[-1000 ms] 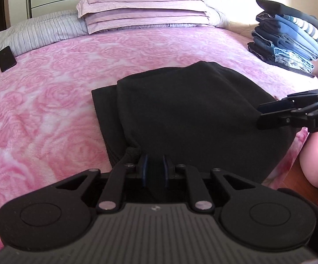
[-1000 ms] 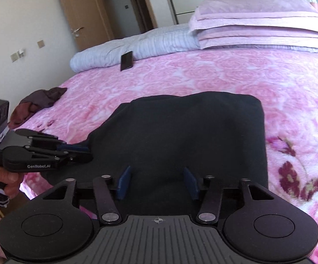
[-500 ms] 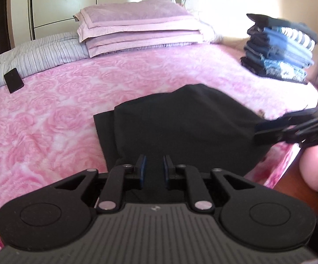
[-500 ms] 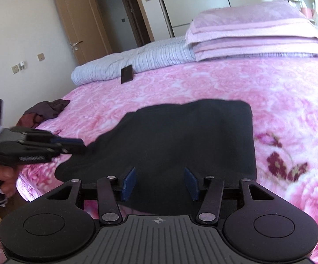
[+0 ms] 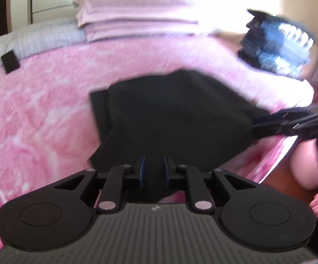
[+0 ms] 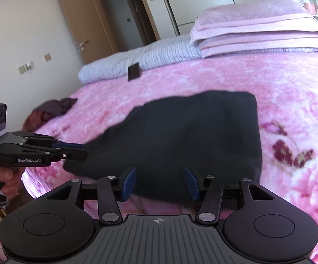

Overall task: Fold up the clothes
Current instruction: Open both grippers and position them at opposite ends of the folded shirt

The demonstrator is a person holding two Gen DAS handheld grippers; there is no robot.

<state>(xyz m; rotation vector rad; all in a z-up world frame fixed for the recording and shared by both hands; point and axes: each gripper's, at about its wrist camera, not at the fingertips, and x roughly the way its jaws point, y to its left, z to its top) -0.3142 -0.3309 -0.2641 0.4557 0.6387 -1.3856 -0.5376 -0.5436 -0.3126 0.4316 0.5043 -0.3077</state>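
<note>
A black folded garment (image 5: 176,118) lies near the bed's front edge on the pink rose blanket (image 5: 48,110). In the left wrist view its near edge draws up into my left gripper (image 5: 154,171), which looks shut on it with a narrow gap between the blue pads. This view is motion-blurred. From the right wrist view, the left gripper (image 6: 84,150) meets the garment's (image 6: 192,143) left corner. My right gripper (image 6: 160,180) is open, just short of the near edge and holding nothing. It shows in the left wrist view (image 5: 254,124) at the garment's right corner.
A stack of folded blue and dark clothes (image 5: 277,50) sits at the bed's far right. Pillows (image 5: 136,13) and a dark phone (image 6: 133,71) lie at the head. A dark red clothes heap (image 6: 48,112) rests at the left edge. A hand (image 6: 2,176) holds the left gripper.
Both cameras have drawn back from the bed. The right gripper, still open, has cleared the garment's near edge. The left gripper's narrow gap is unchanged and its view has blurred.
</note>
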